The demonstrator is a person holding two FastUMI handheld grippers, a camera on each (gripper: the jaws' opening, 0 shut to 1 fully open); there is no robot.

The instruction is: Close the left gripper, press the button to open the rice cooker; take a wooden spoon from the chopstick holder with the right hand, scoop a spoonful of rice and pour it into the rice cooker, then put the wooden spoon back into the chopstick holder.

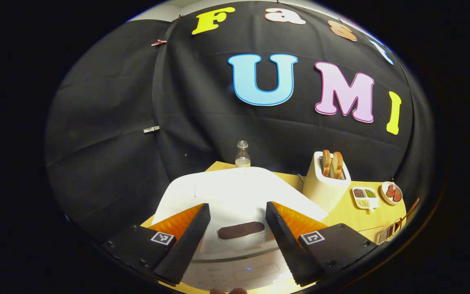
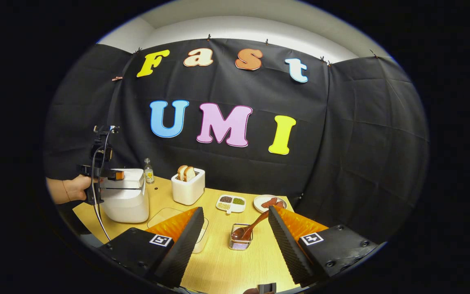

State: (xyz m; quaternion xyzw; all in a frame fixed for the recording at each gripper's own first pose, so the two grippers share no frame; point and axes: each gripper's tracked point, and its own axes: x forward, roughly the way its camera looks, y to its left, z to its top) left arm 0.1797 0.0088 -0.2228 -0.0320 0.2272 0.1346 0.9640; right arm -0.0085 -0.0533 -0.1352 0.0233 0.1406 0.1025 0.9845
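Left gripper view: left gripper (image 1: pixel 238 220) spread wide, nothing between its fingers, hanging over the front of the white cooker (image 1: pixel 235 192). Cooker lid down; dark oval button (image 1: pixel 241 230) sits between the two fingers, not touched. Behind the cooker a small bottle (image 1: pixel 242 155). To the right a white toaster (image 1: pixel 325 183) with two bread slices upright in it, then a three-part tray (image 1: pixel 365 198) of grains, then a plate (image 1: pixel 391 192) with reddish food. At far right edge a clear holder (image 1: pixel 388 232) with a spoon (image 1: pixel 408 212) handle sticking out. All on a wooden table (image 1: pixel 347 214).

Right gripper view: right gripper (image 2: pixel 235 228) also wide apart, empty, above the table (image 2: pixel 218 261). Holder (image 2: pixel 240 241) stands between the fingers farther off, spoon (image 2: pixel 253 226) leaning in it, handle up to the right. Beyond: tray (image 2: pixel 231 203), plate (image 2: pixel 269 203), toaster (image 2: pixel 188 185), bottle (image 2: pixel 148 171). A flat clear mat (image 2: pixel 165 216) lies partly behind the left finger. Cooker (image 2: pixel 125 196) at left, shut, with the left gripper (image 2: pixel 110 174) over its top front, held by a hand (image 2: pixel 69 188).
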